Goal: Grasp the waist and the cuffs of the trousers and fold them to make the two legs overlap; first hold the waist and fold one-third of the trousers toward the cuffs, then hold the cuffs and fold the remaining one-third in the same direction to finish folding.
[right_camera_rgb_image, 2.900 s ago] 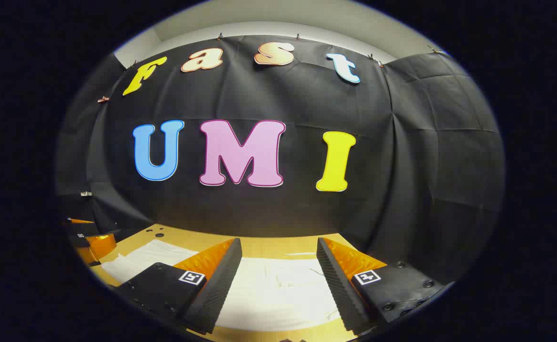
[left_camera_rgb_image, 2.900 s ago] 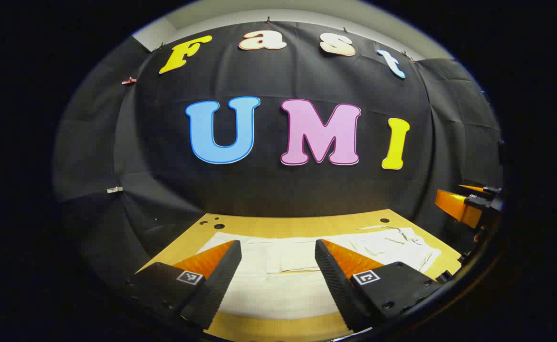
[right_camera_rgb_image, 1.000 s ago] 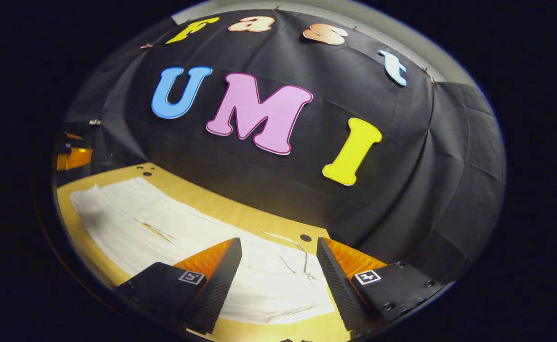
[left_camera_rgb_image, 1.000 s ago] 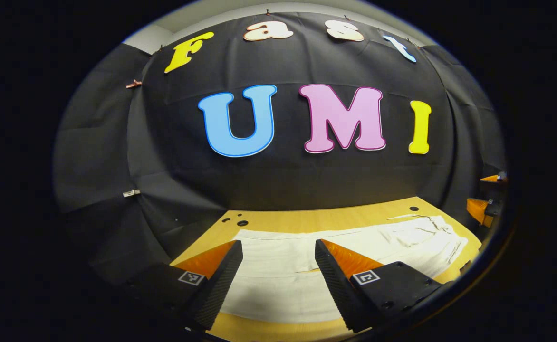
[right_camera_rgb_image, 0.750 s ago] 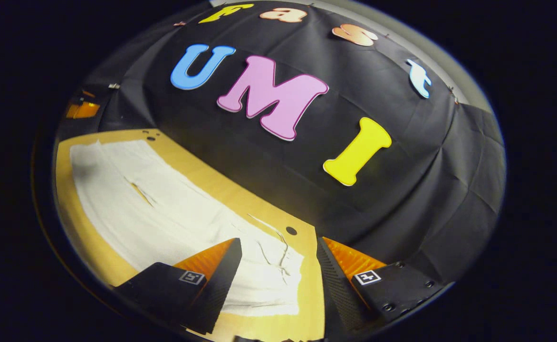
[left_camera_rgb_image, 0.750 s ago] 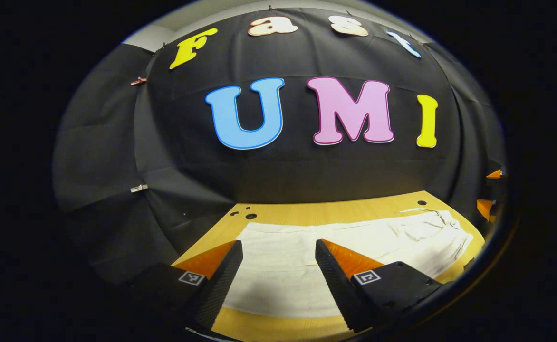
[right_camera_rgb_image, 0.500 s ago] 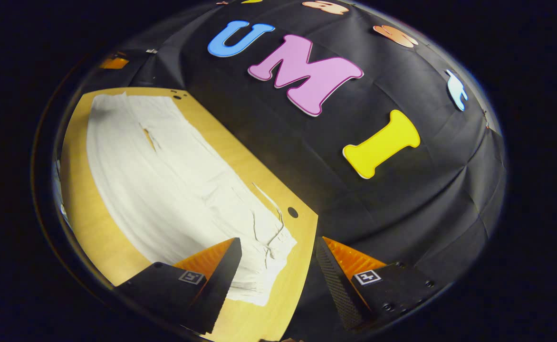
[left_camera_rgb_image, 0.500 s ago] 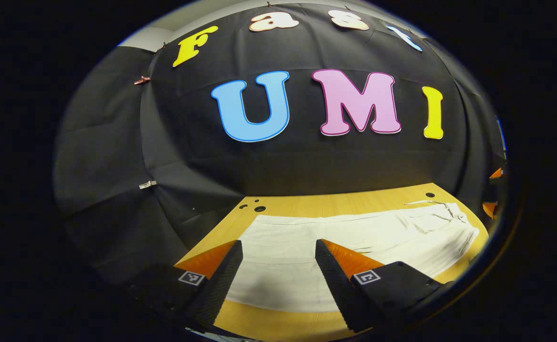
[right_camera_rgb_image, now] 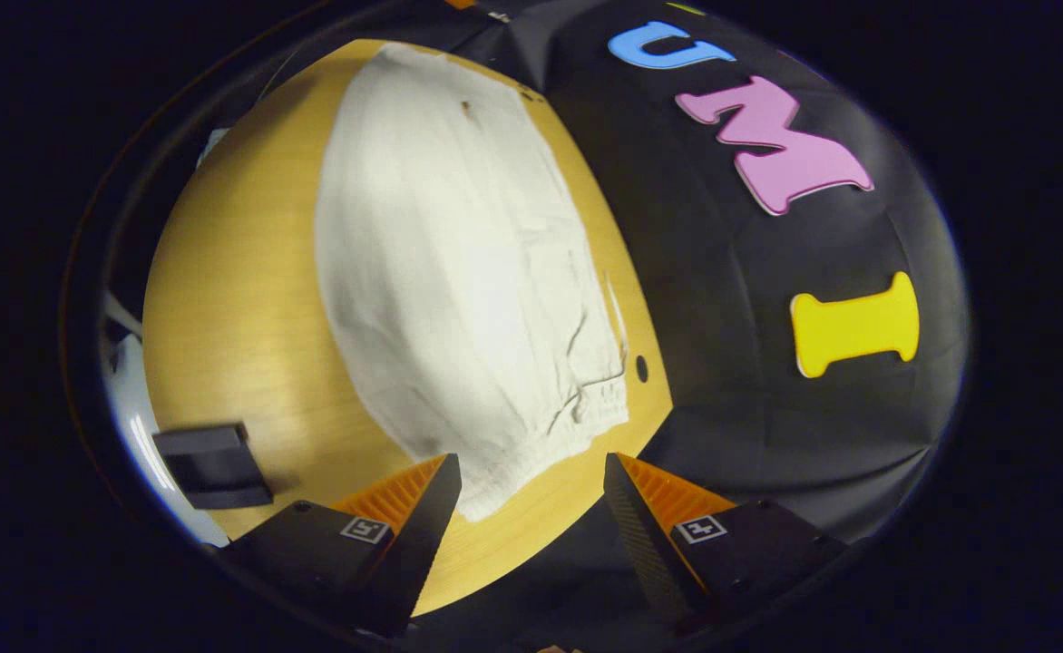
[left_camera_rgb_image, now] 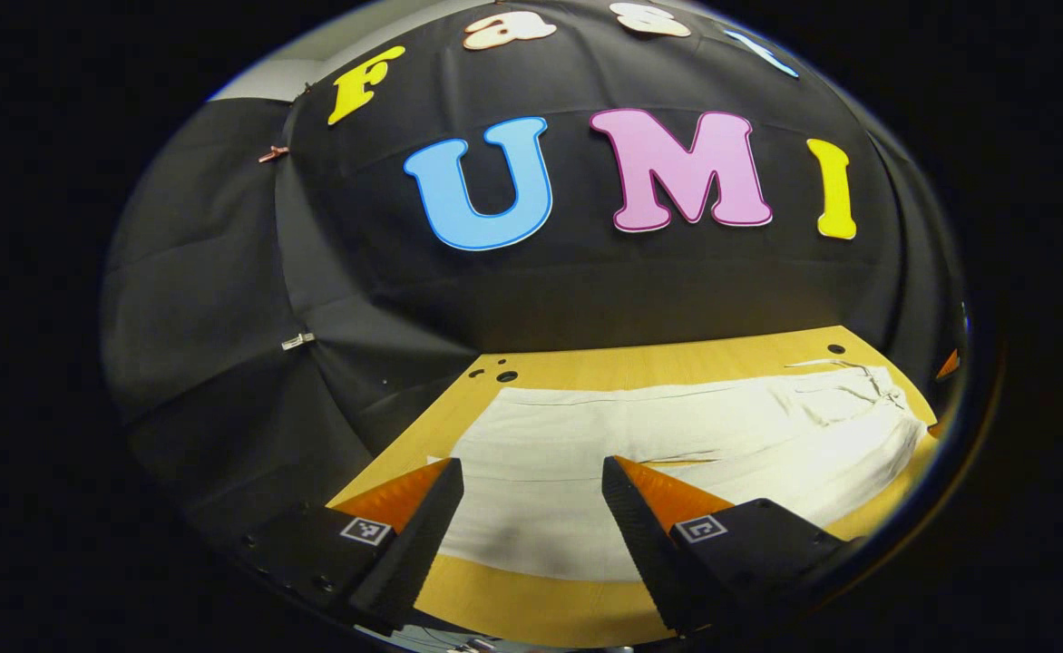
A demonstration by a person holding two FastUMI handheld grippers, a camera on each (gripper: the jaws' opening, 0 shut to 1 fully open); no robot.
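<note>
both grippers, left gripper (left_camera_rgb_image: 531,517) and right gripper (right_camera_rgb_image: 531,512), had jaws wide open, holding nothing. trousers (right_camera_rgb_image: 459,272) lay flat on the table (right_camera_rgb_image: 232,299) just ahead of the jaws. leg-overlap fold looked first: right grabs waist (right_camera_rgb_image: 586,413), left cuffs (left_camera_rgb_image: 495,472).

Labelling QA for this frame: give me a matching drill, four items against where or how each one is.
Items:
1. trousers
2. left claw
3. right claw
4. black block

States:
A. open, over the waistband end
B. spread flat on the wooden table
C. near the table's edge, apart from the cloth
D. open, over the leg end

Pairs: 1-B, 2-D, 3-A, 4-C
</note>
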